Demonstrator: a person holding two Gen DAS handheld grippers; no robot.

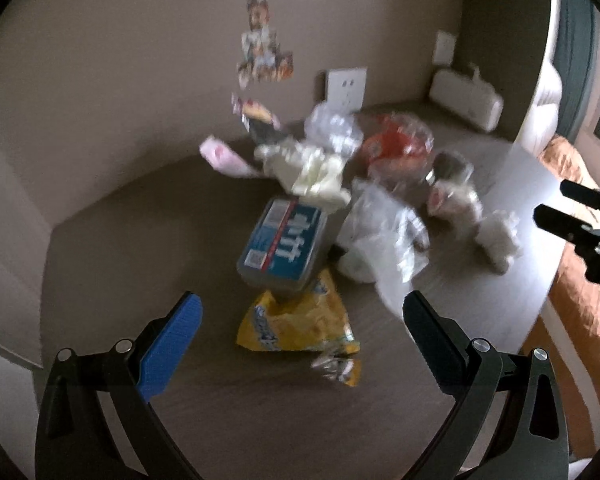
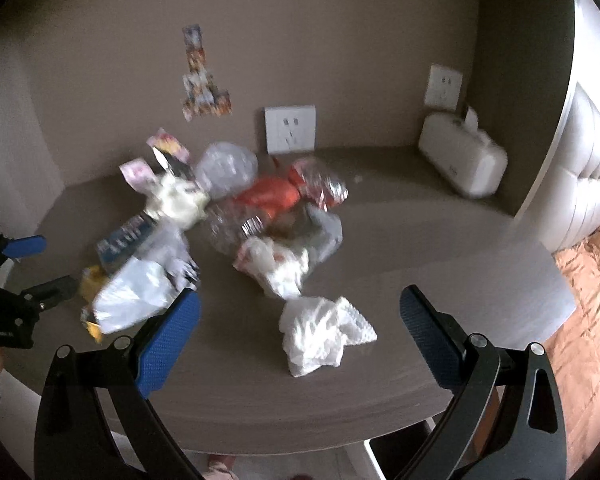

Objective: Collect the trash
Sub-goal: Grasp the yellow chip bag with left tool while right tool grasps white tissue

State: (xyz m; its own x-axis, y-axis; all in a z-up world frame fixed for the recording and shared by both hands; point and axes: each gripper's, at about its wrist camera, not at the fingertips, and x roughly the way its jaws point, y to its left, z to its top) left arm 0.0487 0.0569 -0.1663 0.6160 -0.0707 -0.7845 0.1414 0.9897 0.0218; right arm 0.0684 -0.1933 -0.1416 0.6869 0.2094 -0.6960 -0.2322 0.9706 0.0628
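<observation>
Two grippers are held above the brown worktop (image 2: 420, 240) with jaws spread wide and nothing between them: the left gripper (image 1: 300, 320) is seen at the bottom of its own view, aimed at a yellow wrapper (image 1: 300, 320) and a blue pack (image 1: 284, 240) at frame centre. The right gripper (image 2: 300, 312) is framed at the bottom of its view around a crumpled white tissue (image 2: 324, 330), above it and not touching. The trash pile (image 2: 236, 208) is spread across the middle of the worktop, before a wall socket (image 2: 290, 128).

Matt brown table (image 2: 380, 248), crumpled white paper tissue (image 2: 324, 330), glossy yellow plastic wrapper (image 1: 296, 320), clear crinkled plastic bag (image 2: 228, 168)
</observation>
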